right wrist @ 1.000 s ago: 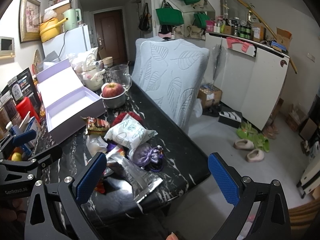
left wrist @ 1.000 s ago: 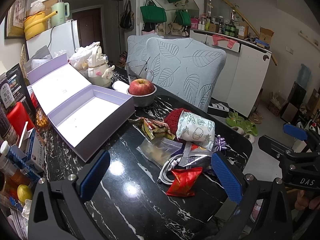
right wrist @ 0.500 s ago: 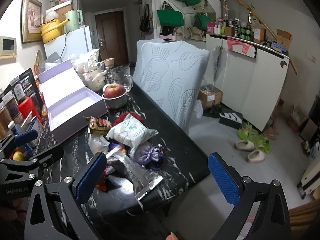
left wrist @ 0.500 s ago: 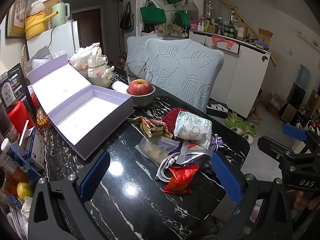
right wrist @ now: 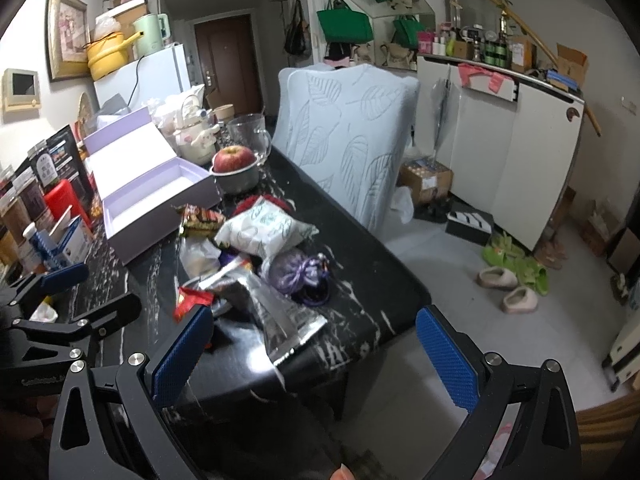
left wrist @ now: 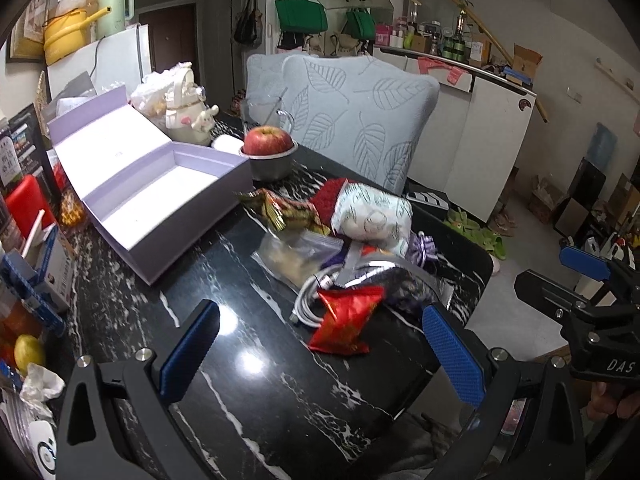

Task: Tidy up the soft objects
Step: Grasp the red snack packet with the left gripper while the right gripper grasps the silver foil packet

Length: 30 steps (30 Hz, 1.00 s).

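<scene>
Black marble bench [left wrist: 240,380]: nothing sorted yet. Left gripper [left wrist: 320,354] and right gripper [right wrist: 308,354] both have jaws wide, empty. Soft pile at 12: red packet [left wrist: 346,320], cable [left wrist: 312,300], leaf-print pouch [left wrist: 374,216]. Lilac box [left wrist: 160,196] at 11, still empty. Only the right view shows the purple drawstring bag [right wrist: 298,270] clearly.

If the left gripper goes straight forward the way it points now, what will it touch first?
Probably the red snack packet, which lies between the open jaws of the left gripper at the near edge of the pile. The white cable lies just behind it. Depth is uncertain.
</scene>
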Each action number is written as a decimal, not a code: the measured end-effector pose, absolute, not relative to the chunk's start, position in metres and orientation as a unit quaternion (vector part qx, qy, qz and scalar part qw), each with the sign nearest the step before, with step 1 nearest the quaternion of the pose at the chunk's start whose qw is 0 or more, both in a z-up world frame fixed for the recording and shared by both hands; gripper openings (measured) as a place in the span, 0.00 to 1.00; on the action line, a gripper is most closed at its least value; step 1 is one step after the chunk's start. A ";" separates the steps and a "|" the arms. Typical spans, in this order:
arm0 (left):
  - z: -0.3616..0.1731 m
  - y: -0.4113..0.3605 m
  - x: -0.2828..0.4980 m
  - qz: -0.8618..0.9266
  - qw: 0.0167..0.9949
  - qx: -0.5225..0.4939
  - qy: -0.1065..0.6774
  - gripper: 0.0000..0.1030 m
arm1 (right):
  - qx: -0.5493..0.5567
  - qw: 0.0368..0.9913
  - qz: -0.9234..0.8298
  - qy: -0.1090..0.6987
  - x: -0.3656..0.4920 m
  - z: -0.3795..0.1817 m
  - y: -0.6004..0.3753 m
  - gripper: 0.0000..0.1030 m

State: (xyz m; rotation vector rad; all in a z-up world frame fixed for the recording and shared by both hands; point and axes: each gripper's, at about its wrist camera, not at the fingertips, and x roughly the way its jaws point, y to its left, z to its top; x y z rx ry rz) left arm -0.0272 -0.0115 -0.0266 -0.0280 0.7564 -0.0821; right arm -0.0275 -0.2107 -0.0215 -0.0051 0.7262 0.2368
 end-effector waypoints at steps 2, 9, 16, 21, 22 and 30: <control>-0.033 -0.013 -0.027 -0.045 0.926 -0.014 0.375 1.00 | 0.000 0.926 0.119 0.359 -0.027 -0.027 -0.213 1.00; -0.061 -0.023 -0.019 -0.071 0.915 -0.021 0.397 1.00 | 0.007 0.918 0.133 0.373 -0.021 -0.049 -0.219 1.00; -0.087 -0.023 0.001 -0.080 0.902 -0.027 0.424 1.00 | 0.009 0.908 0.151 0.391 -0.004 -0.070 -0.219 1.00; -0.102 -0.022 0.016 -0.081 0.895 -0.028 0.437 0.99 | 0.010 0.900 0.163 0.403 0.011 -0.082 -0.218 1.00; -0.105 -0.022 0.018 -0.082 0.893 -0.027 0.441 0.98 | 0.013 0.898 0.167 0.406 0.014 -0.084 -0.218 1.00; -0.117 -0.021 0.033 -0.090 0.887 -0.025 0.452 0.66 | 0.028 0.882 0.206 0.424 0.034 -0.096 -0.211 1.00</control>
